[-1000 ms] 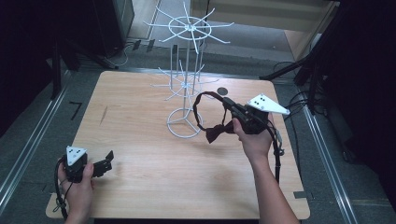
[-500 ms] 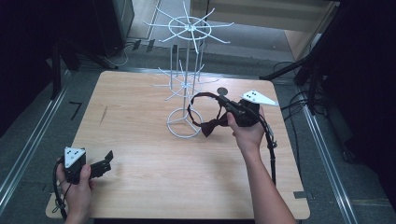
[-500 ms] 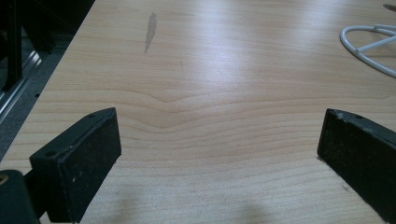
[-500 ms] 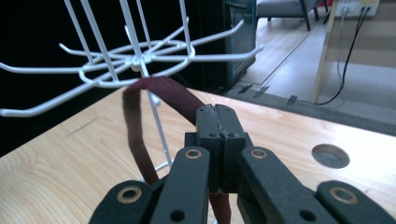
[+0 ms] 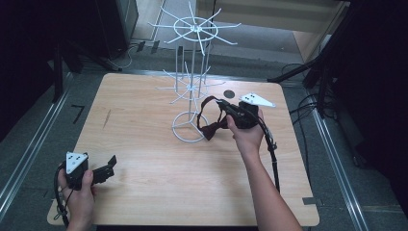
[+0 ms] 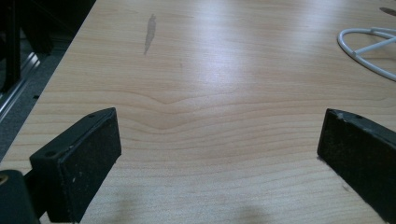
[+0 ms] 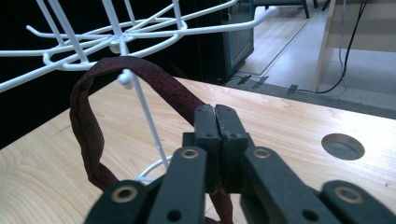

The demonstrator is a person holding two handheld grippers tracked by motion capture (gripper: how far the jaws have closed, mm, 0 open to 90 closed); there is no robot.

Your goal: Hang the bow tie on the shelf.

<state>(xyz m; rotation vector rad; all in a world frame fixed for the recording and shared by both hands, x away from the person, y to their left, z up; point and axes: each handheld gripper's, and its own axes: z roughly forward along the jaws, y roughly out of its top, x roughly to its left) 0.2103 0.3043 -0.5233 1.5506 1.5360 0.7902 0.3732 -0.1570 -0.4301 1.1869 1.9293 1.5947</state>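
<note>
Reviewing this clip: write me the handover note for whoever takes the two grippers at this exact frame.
Right gripper: jaws shut on the strap of the dark red bow tie, held above the table beside the white wire rack. In the right gripper view the strap loop sits right at a ball-tipped prong of the rack; whether it is over the prong I cannot tell.
Left gripper: open, holding nothing, low over the wooden table at its near left corner.
Done: bow tie picked up and brought to the rack.
Left: probably hook the loop on a prong, then release.
</note>
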